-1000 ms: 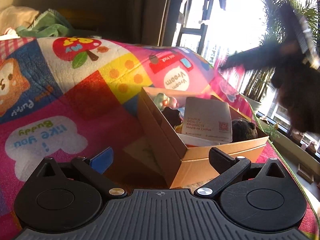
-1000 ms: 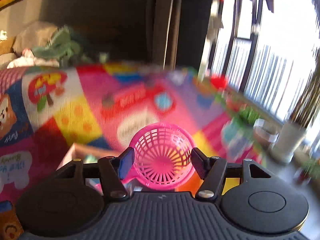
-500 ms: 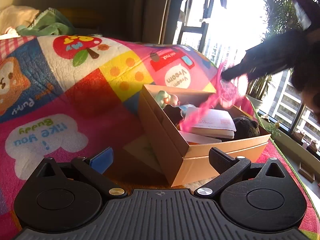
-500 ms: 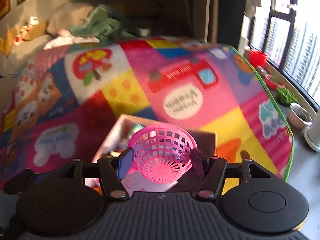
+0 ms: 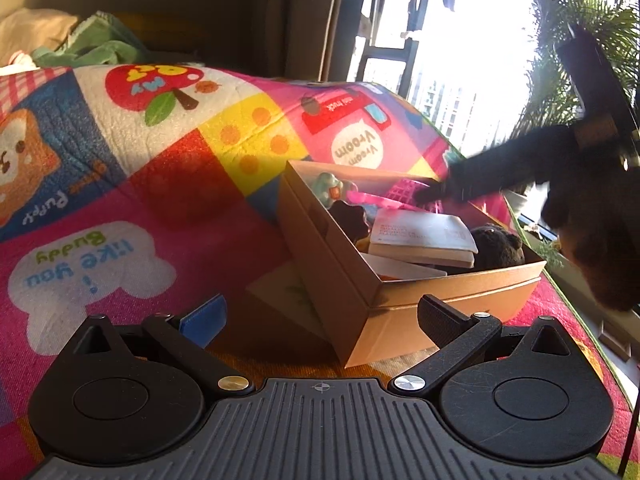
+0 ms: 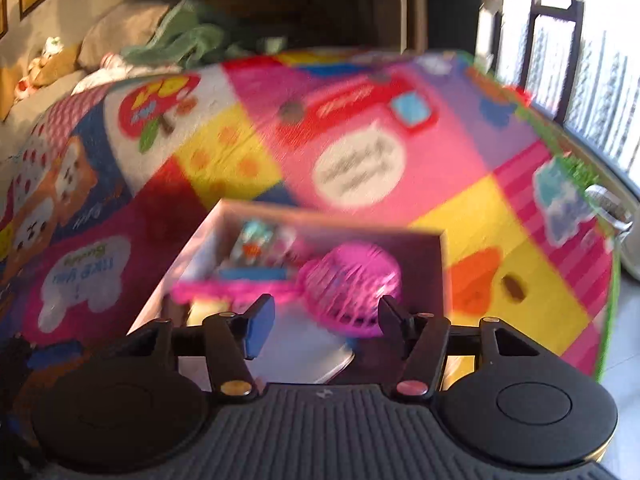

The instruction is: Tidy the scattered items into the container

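Note:
An open cardboard box [image 5: 460,284] [image 6: 320,220] lies on the colourful play mat. In it are a white booklet [image 5: 424,236], a dark plush toy [image 5: 496,246] and a teal toy [image 5: 330,192]. A pink mesh scoop [image 6: 352,288] [image 5: 372,199] lies tilted in the box, handle to the left, just past my right gripper's fingertips. My right gripper [image 6: 326,320] [image 5: 448,192] hovers over the box, its jaws closing, and no pad presses on the scoop. My left gripper [image 5: 322,320] stands wide open at the box's near corner, holding nothing.
A flat pale card [image 5: 288,296] lies on the mat [image 5: 120,240] beside the box's left wall. Green cloth [image 5: 96,46] and pillows are heaped at the back left. Windows and a potted plant [image 5: 568,60] stand beyond the mat's right edge.
The right gripper came down over the box and tipped forward. The pink scoop left its jaws and dropped into the box. The left gripper stayed still.

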Demonstrator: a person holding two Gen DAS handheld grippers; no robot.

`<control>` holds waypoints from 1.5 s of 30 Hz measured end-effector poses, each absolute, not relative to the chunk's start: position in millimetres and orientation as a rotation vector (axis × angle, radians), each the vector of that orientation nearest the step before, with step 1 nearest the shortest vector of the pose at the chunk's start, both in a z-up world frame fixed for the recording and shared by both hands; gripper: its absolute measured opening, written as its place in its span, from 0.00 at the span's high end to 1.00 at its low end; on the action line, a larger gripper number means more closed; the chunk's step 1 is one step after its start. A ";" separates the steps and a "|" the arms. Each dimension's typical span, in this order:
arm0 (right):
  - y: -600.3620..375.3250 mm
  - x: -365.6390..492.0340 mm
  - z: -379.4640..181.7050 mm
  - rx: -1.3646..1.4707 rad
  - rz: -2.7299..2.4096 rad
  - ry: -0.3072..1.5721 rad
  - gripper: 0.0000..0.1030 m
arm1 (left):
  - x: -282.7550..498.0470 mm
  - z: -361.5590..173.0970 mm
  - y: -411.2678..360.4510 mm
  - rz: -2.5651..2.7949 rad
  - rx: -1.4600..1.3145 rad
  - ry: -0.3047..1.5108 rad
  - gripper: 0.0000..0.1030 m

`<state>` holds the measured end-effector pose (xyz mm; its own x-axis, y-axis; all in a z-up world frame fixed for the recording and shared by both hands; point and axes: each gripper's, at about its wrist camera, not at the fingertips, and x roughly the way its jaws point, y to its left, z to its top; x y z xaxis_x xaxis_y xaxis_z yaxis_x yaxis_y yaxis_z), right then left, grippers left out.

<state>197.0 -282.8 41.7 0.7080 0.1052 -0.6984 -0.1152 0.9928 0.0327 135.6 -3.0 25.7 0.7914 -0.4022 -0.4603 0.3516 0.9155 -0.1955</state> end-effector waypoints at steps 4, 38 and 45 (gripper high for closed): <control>-264.6 163.0 32.2 -0.139 0.148 0.745 0.39 | 136.4 25.6 -2.6 -0.402 -0.103 0.520 0.00; -353.2 155.0 36.7 0.383 0.308 0.799 0.66 | 186.4 66.1 -128.0 -0.522 0.587 0.541 0.00; -355.5 135.2 38.8 0.375 0.336 0.795 0.66 | 212.0 57.9 -118.2 -0.509 0.486 0.624 0.00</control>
<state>135.2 -355.5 38.8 0.6541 0.4267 -0.6246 -0.1500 0.8825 0.4458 212.0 -118.2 57.9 0.6991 -0.2963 -0.6507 0.5779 0.7700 0.2703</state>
